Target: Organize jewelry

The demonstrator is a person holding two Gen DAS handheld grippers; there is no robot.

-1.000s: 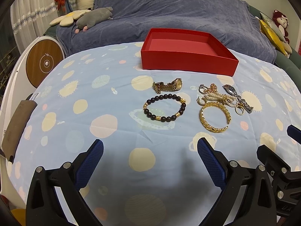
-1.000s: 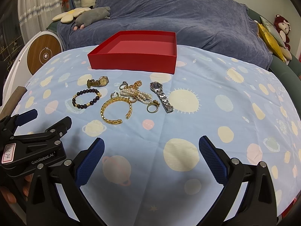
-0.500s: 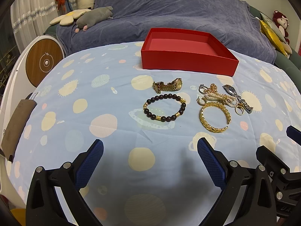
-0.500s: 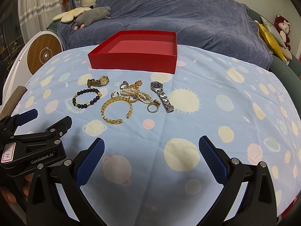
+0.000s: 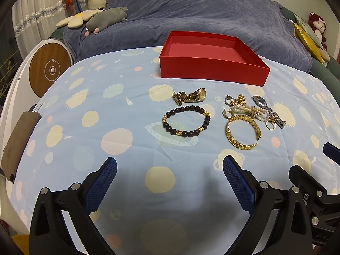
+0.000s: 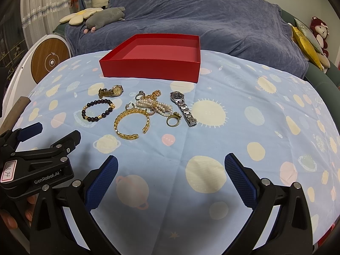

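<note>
An empty red box stands at the back of the table. In front of it lie a gold watch, a dark bead bracelet, a gold bangle, a pearl and chain tangle, a silver watch and a gold ring. My left gripper is open and empty, short of the bead bracelet. My right gripper is open and empty, nearer than the bangle.
The table wears a light blue cloth with planet prints. Behind it is a sofa under a blue-grey cover with soft toys. A white round device with a wooden face stands at the left.
</note>
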